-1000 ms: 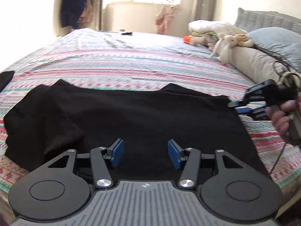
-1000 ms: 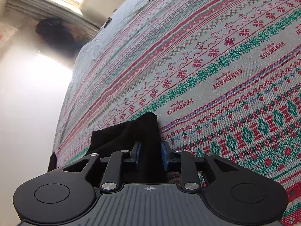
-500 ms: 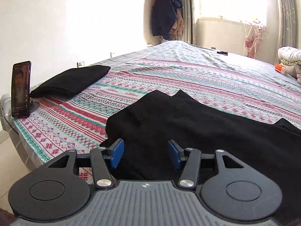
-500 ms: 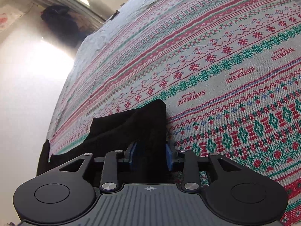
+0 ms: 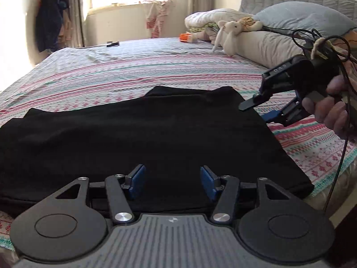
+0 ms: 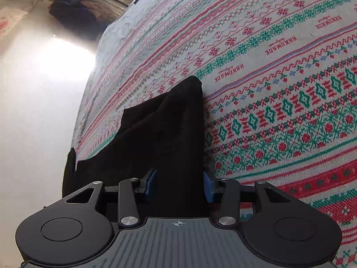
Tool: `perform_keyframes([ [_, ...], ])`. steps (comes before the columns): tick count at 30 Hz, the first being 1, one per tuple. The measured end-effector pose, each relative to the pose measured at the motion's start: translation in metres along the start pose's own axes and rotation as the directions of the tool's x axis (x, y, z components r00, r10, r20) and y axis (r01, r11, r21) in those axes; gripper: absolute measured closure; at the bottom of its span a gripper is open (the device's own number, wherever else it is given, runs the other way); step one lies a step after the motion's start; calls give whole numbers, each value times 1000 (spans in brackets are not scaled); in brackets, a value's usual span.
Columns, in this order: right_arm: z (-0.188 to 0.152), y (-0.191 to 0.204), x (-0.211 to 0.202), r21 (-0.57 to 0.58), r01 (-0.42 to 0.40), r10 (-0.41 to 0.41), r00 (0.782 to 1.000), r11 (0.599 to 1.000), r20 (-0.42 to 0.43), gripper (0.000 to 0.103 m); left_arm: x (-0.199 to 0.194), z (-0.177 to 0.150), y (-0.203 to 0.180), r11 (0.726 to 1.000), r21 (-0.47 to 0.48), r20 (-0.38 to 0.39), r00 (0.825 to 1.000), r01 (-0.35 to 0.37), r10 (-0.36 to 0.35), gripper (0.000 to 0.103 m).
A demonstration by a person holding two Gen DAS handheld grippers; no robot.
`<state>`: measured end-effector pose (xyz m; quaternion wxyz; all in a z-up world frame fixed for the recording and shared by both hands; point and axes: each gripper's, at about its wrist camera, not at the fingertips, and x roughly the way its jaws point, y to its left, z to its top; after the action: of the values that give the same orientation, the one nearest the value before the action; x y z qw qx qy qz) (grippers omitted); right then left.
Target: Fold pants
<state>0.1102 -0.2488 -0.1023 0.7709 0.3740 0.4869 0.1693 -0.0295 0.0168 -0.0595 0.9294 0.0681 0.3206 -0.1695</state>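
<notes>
Black pants lie flat and folded across the patterned bedspread. My left gripper hovers open over their near edge, and nothing sits between its blue pads. At the pants' right end a hand holds my right gripper. In the right wrist view its jaws are opening around the right gripper. A strip of the pants lies between the blue pads and rests loose on the bedspread.
Pillows and a stuffed toy are piled at the head of the bed on the right. An orange item and a small dark object lie farther back. Dark clothes hang by the window. A black cable dangles from the right hand.
The right gripper's jaws have spread apart and released the pants' edge they pinched. The left view swung away to the left side of the bed and back over the pants.
</notes>
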Motion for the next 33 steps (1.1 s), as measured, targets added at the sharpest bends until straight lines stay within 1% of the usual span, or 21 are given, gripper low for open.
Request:
perform_keyframes([
  [2, -10, -7, -4, 19, -42, 43, 997, 999, -57, 60, 2, -2, -12, 997, 33, 0, 998, 66, -67, 37],
  [5, -30, -15, -10, 27, -97, 100, 983, 995, -151, 60, 3, -6, -24, 984, 74, -4, 987, 162, -162, 35],
  [8, -51, -19, -13, 18, -142, 142, 957, 990, -255, 60, 2, -11, -34, 962, 116, -9, 969, 248, -248, 31],
  [11, -65, -18, -14, 0, -173, 164, 933, 985, -319, 60, 0, -14, -46, 939, 169, -15, 953, 299, -301, 27],
  [14, -68, -14, -16, 2, -200, 190, 926, 980, -327, 59, 1, -14, -61, 923, 228, -15, 949, 309, -314, 26],
  [18, -61, -7, -23, 39, -269, 267, 911, 962, -315, 60, 5, -14, -78, 921, 287, 8, 960, 264, -278, 26],
  [19, -60, -5, -25, 38, -284, 282, 908, 958, -311, 60, 7, -13, -83, 925, 299, 20, 968, 234, -251, 26],
  [21, -59, -1, -26, 34, -296, 292, 906, 955, -307, 60, 12, -14, -91, 937, 315, 46, 984, 152, -175, 26],
  [23, -58, 0, -26, 27, -296, 290, 907, 955, -305, 60, 20, -14, -98, 942, 330, 68, 993, 65, -92, 32],
  [24, -58, 0, -25, 23, -287, 280, 911, 958, -304, 60, 24, -16, -102, 938, 347, 76, 996, 18, -47, 42],
  [25, -57, -1, -24, 18, -272, 264, 917, 962, -299, 60, 26, -17, -105, 932, 364, 81, 996, -9, -22, 55],
  [27, -55, -7, -23, 8, -203, 198, 944, 979, -266, 60, 27, -21, -107, 919, 392, 85, 996, -42, 9, 66],
  [28, -52, -13, -24, -5, -154, 148, 958, 988, -246, 60, 26, -23, -109, 913, 403, 94, 995, -54, 18, 68],
  [29, -50, -16, -23, -21, -115, 107, 968, 993, -226, 64, 26, -25, -110, 911, 408, 99, 995, -61, 23, 70],
  [30, -47, -19, -21, -24, -119, 111, 972, 993, -208, 63, 24, -26, -111, 908, 412, 104, 994, -72, 32, 74],
  [31, -43, -22, -19, -12, -140, 135, 972, 990, -193, 62, 24, -27, -111, 908, 410, 108, 993, -82, 41, 75],
  [33, -34, -25, -15, -10, -144, 141, 982, 990, -129, 63, 23, -28, -111, 918, 386, 108, 993, -87, 49, 79],
])
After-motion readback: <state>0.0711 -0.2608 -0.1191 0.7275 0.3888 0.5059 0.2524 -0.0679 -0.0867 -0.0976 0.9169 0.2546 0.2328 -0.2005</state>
